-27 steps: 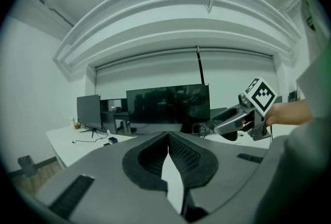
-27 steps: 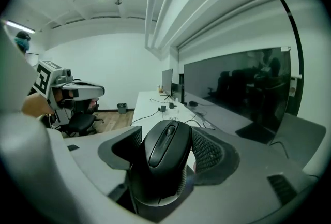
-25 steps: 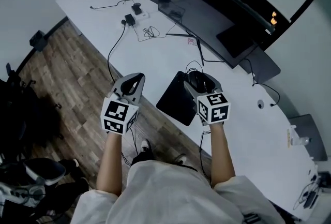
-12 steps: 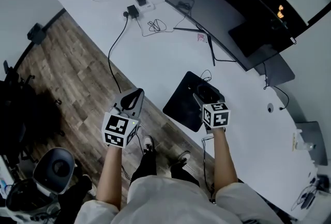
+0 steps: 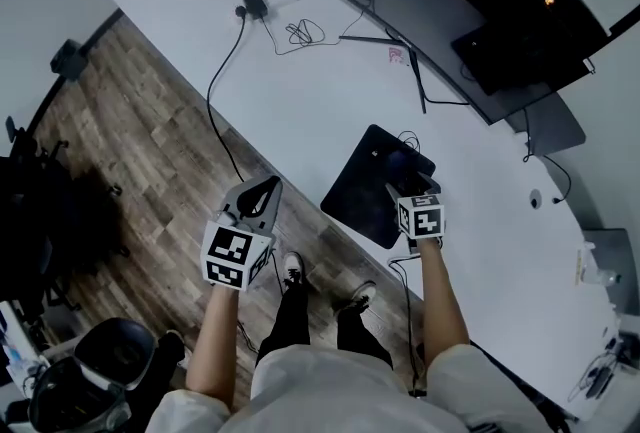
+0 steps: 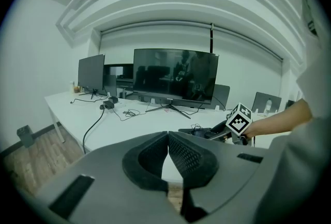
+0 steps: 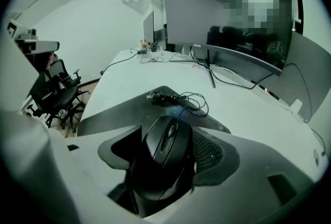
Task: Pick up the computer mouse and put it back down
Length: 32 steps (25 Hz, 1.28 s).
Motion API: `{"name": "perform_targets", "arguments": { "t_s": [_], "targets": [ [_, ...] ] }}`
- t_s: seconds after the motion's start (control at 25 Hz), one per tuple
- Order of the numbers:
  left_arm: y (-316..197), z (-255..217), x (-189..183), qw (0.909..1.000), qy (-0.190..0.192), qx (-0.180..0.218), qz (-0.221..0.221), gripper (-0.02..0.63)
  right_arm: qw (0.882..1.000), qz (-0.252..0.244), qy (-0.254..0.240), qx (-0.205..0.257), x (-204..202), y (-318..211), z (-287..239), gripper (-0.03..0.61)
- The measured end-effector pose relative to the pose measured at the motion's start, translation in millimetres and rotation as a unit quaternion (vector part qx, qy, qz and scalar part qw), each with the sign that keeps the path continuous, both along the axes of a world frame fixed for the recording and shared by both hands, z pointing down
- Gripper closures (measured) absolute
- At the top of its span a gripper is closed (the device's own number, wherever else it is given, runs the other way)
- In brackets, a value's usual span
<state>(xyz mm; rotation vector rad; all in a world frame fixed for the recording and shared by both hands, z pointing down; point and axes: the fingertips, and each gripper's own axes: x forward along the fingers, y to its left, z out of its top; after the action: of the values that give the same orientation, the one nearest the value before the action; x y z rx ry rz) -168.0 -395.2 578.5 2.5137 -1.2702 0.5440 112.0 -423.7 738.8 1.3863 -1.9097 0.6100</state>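
Right gripper view: the computer mouse was held lengthwise between the wide-set jaws of the right gripper, over the mouse pad directly beneath; the left gripper was seen closed, empty.

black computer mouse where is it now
In the right gripper view the black computer mouse is clamped in the jaws of the right gripper, over the black mouse pad near the white desk's front edge, its coiled cable on the pad.
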Motion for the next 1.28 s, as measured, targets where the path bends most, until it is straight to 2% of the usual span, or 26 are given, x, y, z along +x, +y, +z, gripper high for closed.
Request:
{"name": "perform_targets", "arguments": {
  "t_s": [0.24,0.44,0.56,0.84,1.0,1.12,1.28],
  "targets": [
    [6.7,14.1,-3.1,0.9999,-0.008,-0.012,0.001,0.595,1.000,0.024,-0.007,0.001,2.7,0.2,8.6,0.259],
    [0.1,-5.1,8.3,0.9999,-0.002,0.007,0.008,0.595,0.999,0.024,-0.008,0.037,9.0,0.4,-33.9,0.261],
    [-6.6,-31.8,20.4,0.9994,0.002,0.030,0.017,0.595,0.996,0.028,-0.010,0.079,21.0,1.4,-81.7,0.280],
    [-11.2,-122.0,61.9,0.9924,0.008,0.111,0.052,0.595,0.978,0.063,0.012,0.200,65.1,14.5,-219.3,0.562],
    [-9.6,-176.7,90.7,0.9836,0.012,0.162,0.079,0.595,0.966,0.051,0.026,0.254,77.2,31.1,-292.8,0.565],
    [-9.6,-212.2,111.0,0.9759,0.012,0.195,0.097,0.595,0.955,0.030,0.048,0.291,75.8,44.7,-343.2,0.565],
    [-3.3,-248.1,136.3,0.9651,0.015,0.231,0.123,0.595,0.942,0.011,0.054,0.331,71.6,66.2,-395.6,0.565]
  ]
}}
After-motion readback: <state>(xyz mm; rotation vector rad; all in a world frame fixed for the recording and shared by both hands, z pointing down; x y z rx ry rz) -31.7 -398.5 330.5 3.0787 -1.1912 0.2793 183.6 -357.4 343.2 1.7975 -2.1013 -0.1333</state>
